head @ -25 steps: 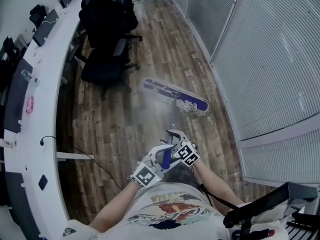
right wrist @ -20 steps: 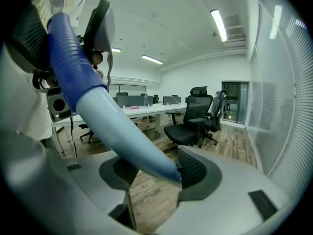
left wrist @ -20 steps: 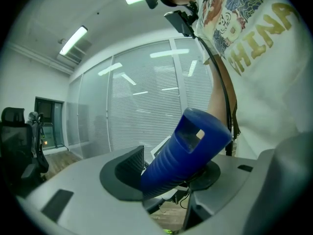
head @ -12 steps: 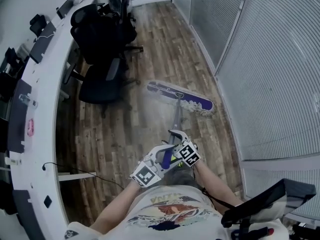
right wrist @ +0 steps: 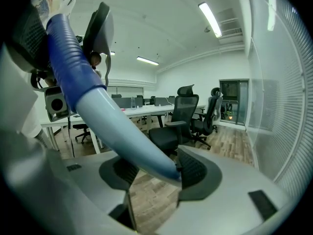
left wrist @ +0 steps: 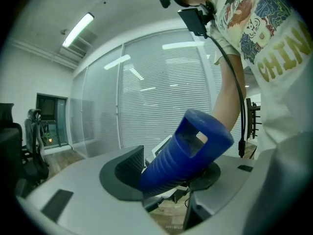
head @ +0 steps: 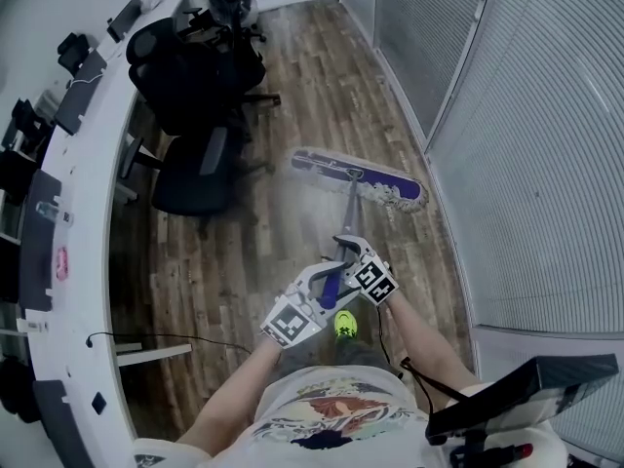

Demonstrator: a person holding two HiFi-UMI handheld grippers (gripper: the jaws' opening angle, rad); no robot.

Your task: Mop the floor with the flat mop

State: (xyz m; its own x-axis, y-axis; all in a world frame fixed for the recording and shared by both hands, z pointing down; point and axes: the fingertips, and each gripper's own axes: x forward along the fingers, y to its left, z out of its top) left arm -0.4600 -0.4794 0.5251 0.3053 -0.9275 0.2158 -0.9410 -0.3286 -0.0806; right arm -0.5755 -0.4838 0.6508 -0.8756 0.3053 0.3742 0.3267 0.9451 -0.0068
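Head view: the left gripper (head: 330, 279) is clamping the blue ribbed end grip of the flat mop (head: 363, 177). Its jaws are standing wide around the grip and the pads are pressing on both sides, which the left gripper view is confirming. Just ahead of it the right gripper (head: 347, 246) is pinching the pale shaft. Its jaws have just been opening a little, with the shaft lying between them and touching both pads. The mop's head is lying flat on the wooden floor (head: 244, 252) ahead of the person, near the glass wall (head: 526, 164) with blinds, and its shaft is slanting back up to the grippers. Count: one mop, two grippers, one curved white desk (head: 93, 154), at least three black chairs (head: 190, 76) beside it. Both forearms (head: 414, 334) are reaching forward from the body, close together, with the right hand ahead of the left. Both grippers are pointing forward and slightly down.
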